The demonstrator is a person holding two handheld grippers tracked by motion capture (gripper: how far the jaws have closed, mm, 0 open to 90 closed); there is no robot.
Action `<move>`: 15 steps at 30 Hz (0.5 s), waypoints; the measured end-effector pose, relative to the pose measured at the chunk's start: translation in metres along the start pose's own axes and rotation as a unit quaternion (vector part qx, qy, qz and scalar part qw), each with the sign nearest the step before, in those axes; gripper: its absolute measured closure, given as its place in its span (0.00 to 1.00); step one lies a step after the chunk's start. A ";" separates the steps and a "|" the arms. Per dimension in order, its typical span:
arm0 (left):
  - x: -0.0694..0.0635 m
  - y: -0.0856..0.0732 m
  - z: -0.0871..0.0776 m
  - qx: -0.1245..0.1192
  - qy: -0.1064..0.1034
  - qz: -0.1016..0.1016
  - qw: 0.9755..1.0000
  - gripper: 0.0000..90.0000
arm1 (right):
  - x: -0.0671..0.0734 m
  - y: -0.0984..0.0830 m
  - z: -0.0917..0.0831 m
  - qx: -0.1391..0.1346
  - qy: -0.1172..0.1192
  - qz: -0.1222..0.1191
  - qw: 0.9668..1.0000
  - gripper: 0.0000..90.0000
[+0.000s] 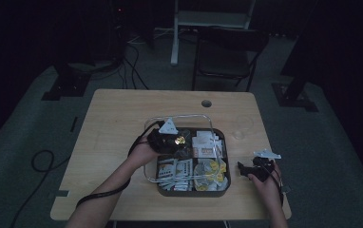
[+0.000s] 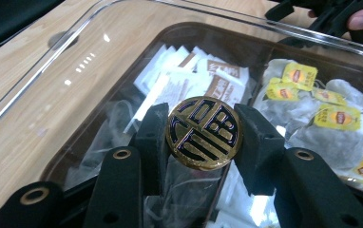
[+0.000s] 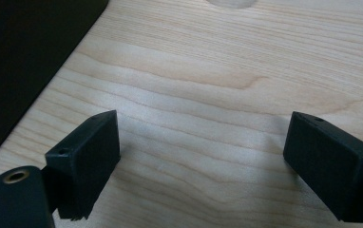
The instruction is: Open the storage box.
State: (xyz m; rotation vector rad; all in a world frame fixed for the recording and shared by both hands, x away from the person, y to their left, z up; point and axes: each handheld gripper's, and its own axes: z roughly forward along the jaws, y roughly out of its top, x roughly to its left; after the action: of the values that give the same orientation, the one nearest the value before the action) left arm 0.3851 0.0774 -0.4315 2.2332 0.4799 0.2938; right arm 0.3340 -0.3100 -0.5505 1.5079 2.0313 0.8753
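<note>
The clear lid [image 2: 99, 57] is held by its round gold-and-dark knob [image 2: 203, 133], on which the jaws of the left gripper [image 2: 203, 135] are closed from either side; the lid is seen tilted above the dark tray [image 1: 223, 137], partly over its compartments; the lid is judged stiff, smooth and rather light, likely hard plastic or glass, so it could crack or slide if dropped; the knob is the only sound place to grip, its rim being round and glossy, so a slip is possible; a geometric emblem is borne on the knob, with no readable letters; in the tray, yellow tea-bag tags [image 2: 300, 76] carry a red logo resembling Lipton, though the lettering is too small to confirm; white sachets [image 2: 184, 80] with brown print cannot be read; the right gripper [image 1: 258, 168] rests on the table [image 1: 118, 118] beside the tray, its jaws wide and empty.
</note>
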 end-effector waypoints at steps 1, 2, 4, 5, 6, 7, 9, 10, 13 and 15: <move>0.002 -0.001 -0.002 0.001 0.002 -0.001 1.000 0.66 | 0.000 0.000 0.000 0.000 0.000 0.000 1.000 0.13; 0.003 -0.002 -0.003 0.000 0.005 -0.004 1.000 0.66 | 0.000 0.000 0.000 0.000 0.000 0.000 1.000 0.13; 0.007 -0.005 -0.006 0.001 0.010 -0.007 1.000 0.66 | 0.000 0.000 0.000 0.000 0.000 0.000 1.000 0.13; 0.008 -0.007 -0.008 -0.001 0.013 -0.010 1.000 0.66 | 0.000 0.000 0.000 0.000 0.000 0.000 1.000 0.13; 0.010 -0.008 -0.010 -0.001 0.014 -0.012 1.000 0.66 | 0.000 0.000 0.000 0.000 0.000 0.000 1.000 0.13; 0.012 -0.010 -0.012 -0.003 0.018 -0.016 1.000 0.66 | 0.000 0.000 0.000 0.000 0.000 0.000 1.000 0.13; 0.016 -0.013 -0.015 -0.004 0.020 -0.023 1.000 0.66 | 0.000 0.000 0.000 0.000 0.000 0.000 1.000 0.13; 0.017 -0.015 -0.017 -0.006 0.025 -0.026 0.999 0.66 | 0.000 0.000 0.000 0.000 0.000 0.000 1.000 0.13; 0.022 -0.020 -0.021 -0.007 0.034 -0.035 0.999 0.66 | 0.000 0.000 0.000 0.000 0.000 0.000 1.000 0.13; 0.026 -0.023 -0.023 -0.007 0.038 -0.040 0.998 0.66 | 0.000 0.000 0.000 0.000 0.000 0.000 1.000 0.13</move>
State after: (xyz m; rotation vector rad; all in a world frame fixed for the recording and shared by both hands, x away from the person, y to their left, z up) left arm 0.3945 0.1185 -0.4330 2.1901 0.6039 0.3407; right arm 0.3339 -0.3100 -0.5505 1.5088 2.0318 0.8746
